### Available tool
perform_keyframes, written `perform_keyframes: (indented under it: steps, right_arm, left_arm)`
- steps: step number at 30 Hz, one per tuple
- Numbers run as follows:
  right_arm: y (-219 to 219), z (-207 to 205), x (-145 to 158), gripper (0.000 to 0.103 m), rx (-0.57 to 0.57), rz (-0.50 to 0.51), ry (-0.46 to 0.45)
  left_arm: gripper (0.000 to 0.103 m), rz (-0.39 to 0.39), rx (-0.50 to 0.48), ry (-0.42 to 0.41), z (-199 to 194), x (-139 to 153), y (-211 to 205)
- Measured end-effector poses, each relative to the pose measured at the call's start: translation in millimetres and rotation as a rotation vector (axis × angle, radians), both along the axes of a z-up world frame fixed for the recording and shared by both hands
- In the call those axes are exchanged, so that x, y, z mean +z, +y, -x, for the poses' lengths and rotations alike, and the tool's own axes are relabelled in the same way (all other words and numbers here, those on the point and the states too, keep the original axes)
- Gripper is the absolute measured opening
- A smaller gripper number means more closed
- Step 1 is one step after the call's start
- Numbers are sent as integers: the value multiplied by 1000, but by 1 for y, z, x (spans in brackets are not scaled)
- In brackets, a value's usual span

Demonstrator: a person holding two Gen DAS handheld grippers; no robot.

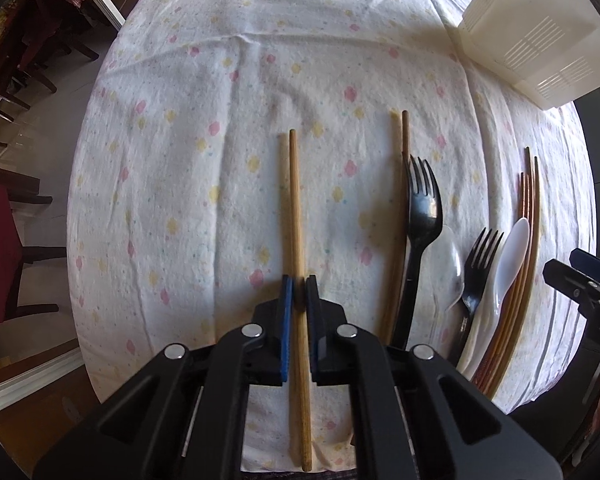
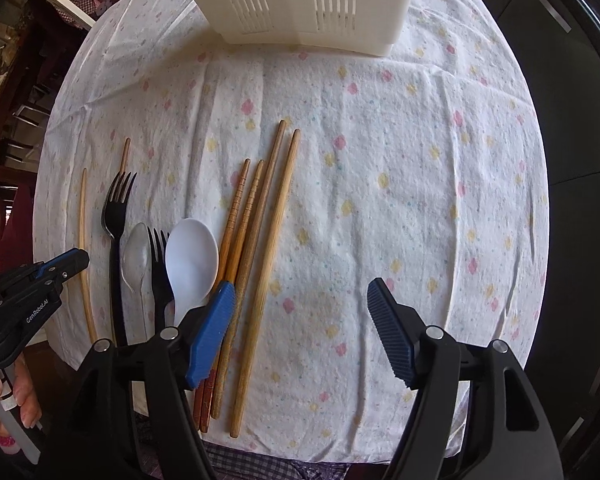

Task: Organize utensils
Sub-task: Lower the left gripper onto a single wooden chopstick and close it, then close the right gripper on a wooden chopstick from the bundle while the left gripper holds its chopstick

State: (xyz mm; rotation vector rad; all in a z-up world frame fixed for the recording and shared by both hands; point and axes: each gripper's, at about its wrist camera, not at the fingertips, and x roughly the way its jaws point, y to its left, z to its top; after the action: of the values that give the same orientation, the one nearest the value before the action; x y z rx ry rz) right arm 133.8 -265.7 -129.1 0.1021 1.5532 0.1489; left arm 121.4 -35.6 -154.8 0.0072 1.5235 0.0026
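Low centre in the left wrist view, the left gripper (image 1: 299,294) clenches a wooden chopstick (image 1: 296,216) lying on the floral cloth (image 1: 220,92). The right gripper (image 2: 301,300) gapes beside four chopsticks (image 2: 256,240); white slotted basket (image 2: 300,0) sits top centre.

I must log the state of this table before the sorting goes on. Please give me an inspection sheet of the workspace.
Surface: wrinkled flowered cloth over the table.
Job's things: white slotted basket at the far edge; one chopstick on the left; two black forks, clear spoon, white spoon, four chopsticks side by side.
Clutter: nothing seen.
Grippers: left gripper shut on the lone chopstick; right gripper open, holding nothing.
Cables: nothing seen.
Surroundings: dark chairs, red cloth at left.
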Motion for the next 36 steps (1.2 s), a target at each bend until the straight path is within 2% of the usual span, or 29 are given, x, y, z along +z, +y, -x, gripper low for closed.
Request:
perform_keyframes:
  steps: [3, 5, 7, 20, 26, 36]
  right_arm:
    - [-1, -5, -6, 53, 2, 31, 15]
    - [1, -8, -10, 36, 1, 35, 32]
    - [4, -12, -13, 32, 5, 29, 45]
    - [31, -15, 2, 31, -20, 27, 34]
    - [30, -7, 7, 31, -45, 10, 33]
    - [24, -7, 4, 32, -68, 9, 48]
  left_arm:
    - [7, -14, 10, -11, -1, 3, 4]
    - [7, -15, 11, -13, -1, 5, 6]
    - [7, -15, 6, -18, -2, 6, 7]
    - [7, -3, -3, -24, -1, 9, 18]
    - [7, 0, -7, -27, -4, 3, 21]
    - [7, 0, -17, -35, -2, 11, 18]
